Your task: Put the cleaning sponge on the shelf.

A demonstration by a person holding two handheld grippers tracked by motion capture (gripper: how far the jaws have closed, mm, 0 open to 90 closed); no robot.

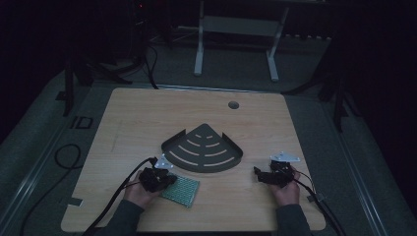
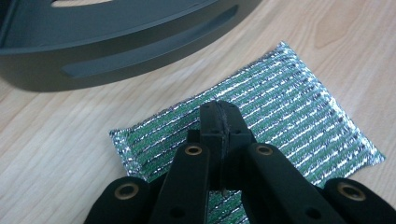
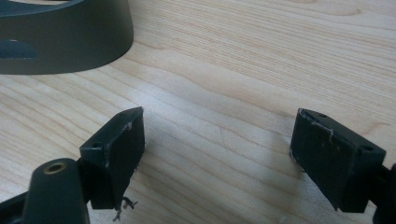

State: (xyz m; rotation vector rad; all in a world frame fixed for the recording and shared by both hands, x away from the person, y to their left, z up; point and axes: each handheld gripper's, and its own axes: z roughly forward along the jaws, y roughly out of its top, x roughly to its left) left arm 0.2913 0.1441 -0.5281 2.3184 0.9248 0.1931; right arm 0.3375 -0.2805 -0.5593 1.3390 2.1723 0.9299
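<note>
Since my left gripper (image 2: 219, 122) hangs closed, empty, over the scouring pad (image 2: 280, 107), lower centre; my right gripper (image 3: 217, 154) waits open, likely to steady the rack (image 1: 202, 148).

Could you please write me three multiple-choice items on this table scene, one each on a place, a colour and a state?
1. Where does the scouring pad lie?
A. inside the corner shelf
B. on the table, in front of the corner shelf
C. by the table's cable hole

2. What colour is the pad?
A. green and silver
B. red
C. plain yellow

3. How do the right claw's jaws stand?
A. shut on the pad
B. shut on nothing
C. wide open

B: wood shows between pad and shelf. A: shiny striped mesh. C: bare table between the jaws.
</note>
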